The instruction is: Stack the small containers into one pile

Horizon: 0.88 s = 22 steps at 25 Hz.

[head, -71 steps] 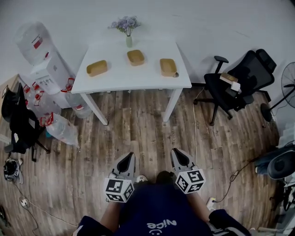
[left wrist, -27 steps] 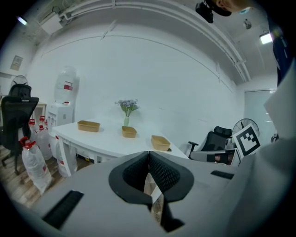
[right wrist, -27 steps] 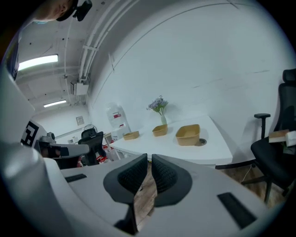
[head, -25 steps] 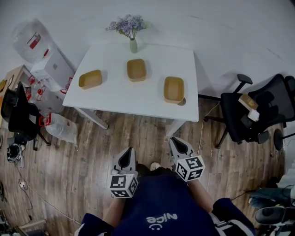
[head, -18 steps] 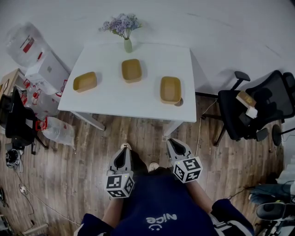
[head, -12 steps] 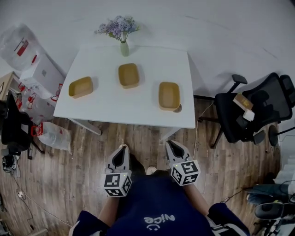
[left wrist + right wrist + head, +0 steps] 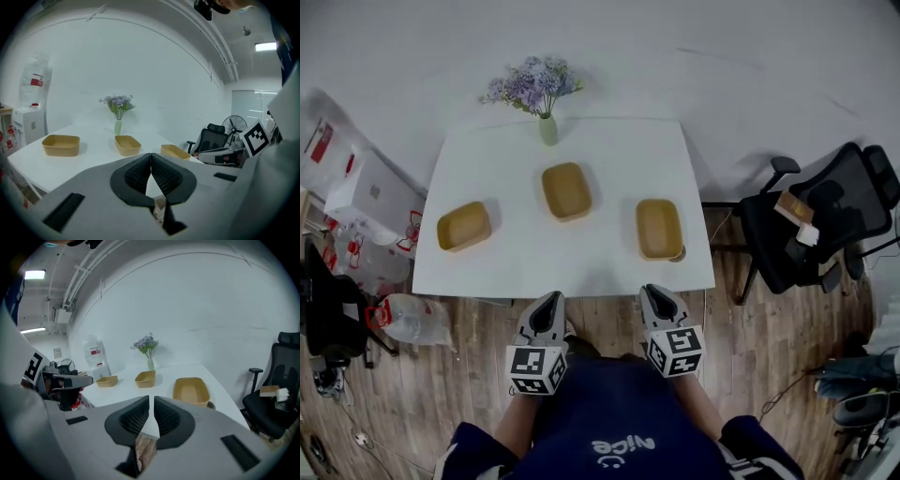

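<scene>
Jaws pressed together and empty, left gripper [image 7: 548, 300] and right gripper [image 7: 655, 292] hang near table [image 7: 609, 159] with three containers [image 7: 464, 226] [image 7: 566, 190] [image 7: 659, 228] lying apart.

In front of me stands a white table [image 7: 609, 169] pushed against a pale wall [image 7: 694, 47]. At its far edge a small green vase [image 7: 547, 130] stands upright, holding purple flowers [image 7: 532, 82]. To my right, off the table's corner, is a black office chair [image 7: 825, 220] with a small box [image 7: 794, 208] lying on its seat. To my left a white water dispenser [image 7: 367, 192] stands beside the table, and a clear plastic jug [image 7: 412, 319] lies on its side on the wood-plank floor [image 7: 469, 375]. A cable [image 7: 783, 389] trails across the boards on my right.
</scene>
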Available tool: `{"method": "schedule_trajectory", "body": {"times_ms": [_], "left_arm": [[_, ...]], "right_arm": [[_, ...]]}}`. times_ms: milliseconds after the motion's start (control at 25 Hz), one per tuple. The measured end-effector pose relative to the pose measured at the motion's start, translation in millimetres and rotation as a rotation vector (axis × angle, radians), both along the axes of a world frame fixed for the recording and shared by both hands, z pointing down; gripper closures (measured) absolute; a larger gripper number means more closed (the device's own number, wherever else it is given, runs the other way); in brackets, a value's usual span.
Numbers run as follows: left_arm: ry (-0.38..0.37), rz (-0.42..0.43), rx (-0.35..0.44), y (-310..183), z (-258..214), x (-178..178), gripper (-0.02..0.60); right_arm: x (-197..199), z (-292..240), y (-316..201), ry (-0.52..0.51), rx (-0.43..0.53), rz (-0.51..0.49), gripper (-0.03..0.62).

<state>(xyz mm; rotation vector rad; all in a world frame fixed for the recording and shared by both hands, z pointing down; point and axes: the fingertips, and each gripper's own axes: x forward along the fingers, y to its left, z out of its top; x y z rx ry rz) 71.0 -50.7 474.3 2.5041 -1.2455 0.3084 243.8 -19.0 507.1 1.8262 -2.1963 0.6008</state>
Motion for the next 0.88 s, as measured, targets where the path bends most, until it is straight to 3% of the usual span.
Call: {"method": "schedule_trajectory", "body": {"times_ms": [520,800,880], "left_arm": [[-0.029,0.151,-0.013,-107.4,8.4,-53.4,0.561],[-0.010,0.132,-0.038,-134.2,12.9,-78.2,0.561],[-0.008,0.120,-0.061,-136.9,20.0,-82.7,0.561]], "right_arm": [[-3.1,9.9,-78.1,0.089,-0.104,0.282,0.537],[5.6,12.1,-100.6,0.176,-0.165,0.270,0.527],[5.6,16.8,-109.2,0.198,-0.207,0.233,0.448]]}}
